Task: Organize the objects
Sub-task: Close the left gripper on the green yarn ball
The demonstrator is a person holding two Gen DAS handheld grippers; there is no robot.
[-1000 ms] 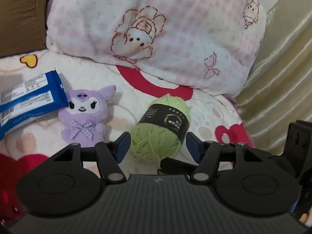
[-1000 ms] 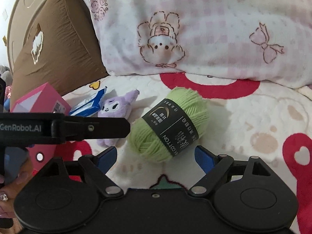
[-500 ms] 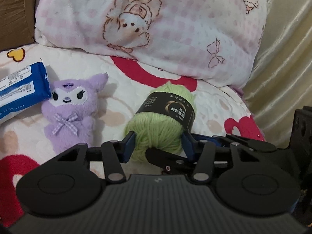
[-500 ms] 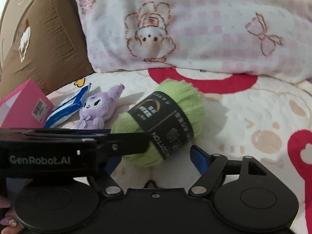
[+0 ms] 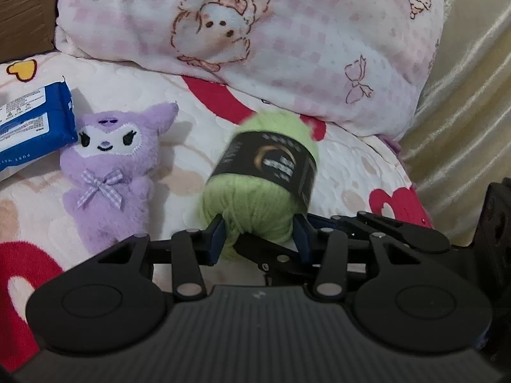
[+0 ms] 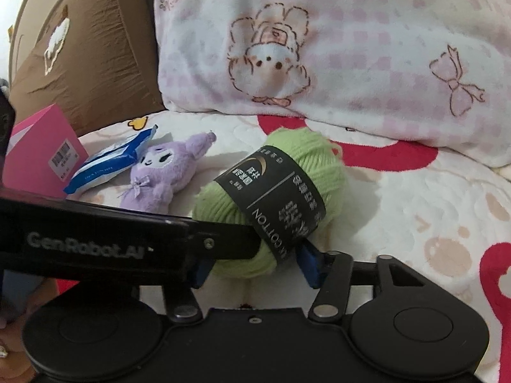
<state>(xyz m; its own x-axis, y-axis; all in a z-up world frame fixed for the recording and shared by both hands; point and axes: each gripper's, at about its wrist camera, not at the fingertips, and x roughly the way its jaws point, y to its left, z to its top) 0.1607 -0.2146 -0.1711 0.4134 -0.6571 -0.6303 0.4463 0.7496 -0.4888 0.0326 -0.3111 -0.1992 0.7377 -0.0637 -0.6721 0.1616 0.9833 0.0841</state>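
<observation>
Both grippers have come down onto the yarn (image 5: pixel 260 178) since the earlier frames, jaws narrowing from wide to close around its near end. Left gripper (image 5: pixel 258 234): jaws closing, blue pads pressed into the green strands at the ball's 6 o'clock end, which bulges between them. Right gripper (image 6: pixel 255 263): jaws closing too, with yarn (image 6: pixel 271 204) between them; right pad touches it just below the black label, left pad mostly hidden behind the left gripper's arm crossing from 9 o'clock, so a full pinch is not confirmed.

Yarn lies on the quilt (image 5: pixel 351 172), long axis running toward 1 o'clock, far end near the pillow (image 5: pixel 255 38).

Handling, judged: light, very soft, compressible; not fragile, not slippery. Pads will sink in, so loose strands may pull free or the label band may slide. Best hold is across the body, near the band, not at the tip.

Plush (image 5: pixel 111 175) sits at 9 o'clock of the yarn, apart; blue packet (image 5: pixel 32 124) beyond it; pink box (image 6: pixel 41 153) farther out.
</observation>
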